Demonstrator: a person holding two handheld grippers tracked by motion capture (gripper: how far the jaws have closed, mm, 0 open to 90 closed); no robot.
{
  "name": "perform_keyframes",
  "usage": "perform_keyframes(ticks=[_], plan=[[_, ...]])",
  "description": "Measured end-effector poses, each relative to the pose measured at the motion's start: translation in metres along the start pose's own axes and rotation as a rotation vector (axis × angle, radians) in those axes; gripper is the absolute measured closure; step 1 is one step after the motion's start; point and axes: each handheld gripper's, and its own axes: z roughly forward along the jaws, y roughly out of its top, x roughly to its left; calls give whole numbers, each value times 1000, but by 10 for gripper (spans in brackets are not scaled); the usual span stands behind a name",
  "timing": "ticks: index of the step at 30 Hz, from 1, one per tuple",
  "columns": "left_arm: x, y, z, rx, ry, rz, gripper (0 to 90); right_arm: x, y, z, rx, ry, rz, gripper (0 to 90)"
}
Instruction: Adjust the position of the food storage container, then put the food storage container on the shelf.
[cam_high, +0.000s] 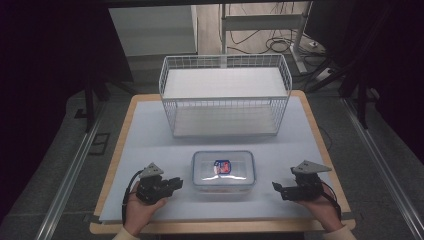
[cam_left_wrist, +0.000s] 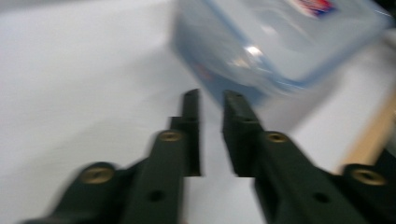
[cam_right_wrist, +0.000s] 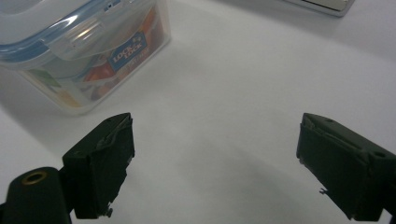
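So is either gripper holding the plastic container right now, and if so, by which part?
Nothing is held. The left gripper has a narrow empty gap between its jaws, just short of the container. The right gripper is wide open, off to the container's side.

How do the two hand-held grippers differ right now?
The right gripper has its jaws spread wide; the left gripper shows only a narrow gap. The left gripper sits close beside the lidded plastic box, its tips near the box's corner; the right gripper rests farther from it. Both are black, empty and point towards the box.
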Motion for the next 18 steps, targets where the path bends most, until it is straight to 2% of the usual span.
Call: perform_keyframes(ticks=[1,2,3,7,10,11,14,18], plan=[[3,0,1,-9,24,-21,666,0,0,0,0,0,-2,110],[3,0,1,-9,24,-21,587,1,0,0,-1,-1,-3,110],[6,1,3,-6,33,-57,510,0,0,0,-1,-1,-3,111],[7,2,4,-13,40,-87,338,0,0,0,-11,5,7,107],[8,3,4,-17,27,-93,272,-1,0,0,-27,13,22,106],[9,3,4,-15,10,-94,262,0,1,0,-38,14,29,106],[8,4,4,-13,-5,-96,238,1,1,-1,-50,19,33,106],[7,6,5,-10,2,-84,194,1,2,-1,-53,27,36,118]])
